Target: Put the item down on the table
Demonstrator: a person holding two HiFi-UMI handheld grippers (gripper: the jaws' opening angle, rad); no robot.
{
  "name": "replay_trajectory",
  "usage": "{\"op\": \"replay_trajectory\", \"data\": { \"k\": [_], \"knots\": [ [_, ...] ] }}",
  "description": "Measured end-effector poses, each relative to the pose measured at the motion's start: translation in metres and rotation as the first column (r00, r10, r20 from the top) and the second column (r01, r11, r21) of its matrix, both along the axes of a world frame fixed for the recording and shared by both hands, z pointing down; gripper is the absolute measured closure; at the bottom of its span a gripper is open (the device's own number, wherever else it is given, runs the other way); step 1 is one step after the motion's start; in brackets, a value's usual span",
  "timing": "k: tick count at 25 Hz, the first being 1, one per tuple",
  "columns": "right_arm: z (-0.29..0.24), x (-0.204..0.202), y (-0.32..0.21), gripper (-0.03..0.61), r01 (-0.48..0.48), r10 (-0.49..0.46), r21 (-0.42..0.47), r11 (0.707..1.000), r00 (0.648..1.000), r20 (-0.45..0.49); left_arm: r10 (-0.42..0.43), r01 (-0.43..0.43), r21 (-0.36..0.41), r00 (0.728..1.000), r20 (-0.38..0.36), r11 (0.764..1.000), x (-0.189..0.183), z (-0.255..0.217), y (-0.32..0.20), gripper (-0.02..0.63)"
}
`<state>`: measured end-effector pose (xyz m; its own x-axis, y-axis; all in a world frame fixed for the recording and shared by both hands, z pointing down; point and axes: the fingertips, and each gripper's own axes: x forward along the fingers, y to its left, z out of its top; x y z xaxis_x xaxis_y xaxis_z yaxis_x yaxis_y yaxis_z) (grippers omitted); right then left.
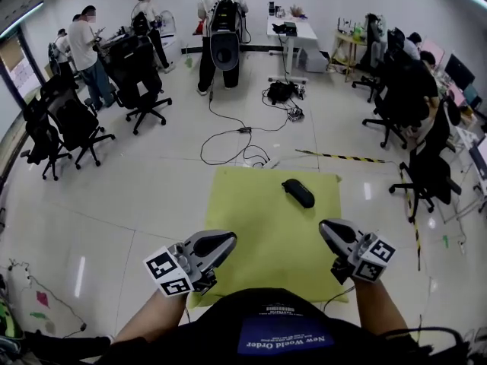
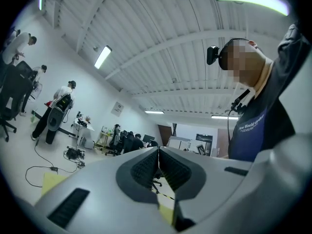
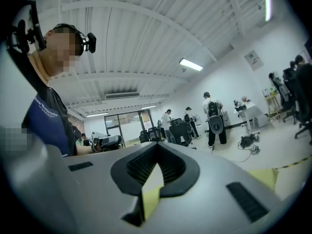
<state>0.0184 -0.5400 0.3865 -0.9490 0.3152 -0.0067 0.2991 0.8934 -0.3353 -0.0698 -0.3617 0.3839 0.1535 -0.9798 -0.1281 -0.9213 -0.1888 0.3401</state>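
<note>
Both the left tongs [image 1: 227, 239] and right tongs [image 1: 327, 228] hover clenched, empty, pointing forward over the yellow mat [image 1: 255, 204]

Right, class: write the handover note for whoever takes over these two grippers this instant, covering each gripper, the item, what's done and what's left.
Left gripper: fingers shut, nothing between them, held low near the body.
Right gripper: fingers shut, empty, also held close in.
Black oblong item: lies on the yellow-green tabletop, toward its far right, clear of both grippers.
Done: the item appears to be set down, with neither gripper on it.
Left: seemingly nothing; just check that the item rests steady.
</note>
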Motion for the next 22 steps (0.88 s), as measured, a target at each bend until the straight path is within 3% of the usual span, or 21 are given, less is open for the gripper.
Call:
{"op": "replay_trajectory", "data": {
  "k": [5, 10, 22],
  "knots": [
    [0.006, 0.024, 0.018, 0.588, -0.005, 0.005, -0.050, 0.999, 1.000, -0.008, 0.049, -0.049, 0.009, 0.999, 0.018, 0.999, 0.034, -0.001, 0.001, 0.609],
    [0.013, 0.036, 0.031, 0.589, 0.005, -0.005, 0.019, 1.000, 1.000, -0.021, 0.108, -0.108, 0.013, 0.994, 0.022, 0.994, 0.063, 0.004, 0.002, 0.609],
    [0.015, 0.024, 0.034, 0.589, 0.032, -0.031, 0.045, 0.998, 0.999, -0.017, 0.080, -0.080, 0.010, 0.996, 0.027, 0.997, 0.050, 0.007, 0.006, 0.609]
  ]
}}
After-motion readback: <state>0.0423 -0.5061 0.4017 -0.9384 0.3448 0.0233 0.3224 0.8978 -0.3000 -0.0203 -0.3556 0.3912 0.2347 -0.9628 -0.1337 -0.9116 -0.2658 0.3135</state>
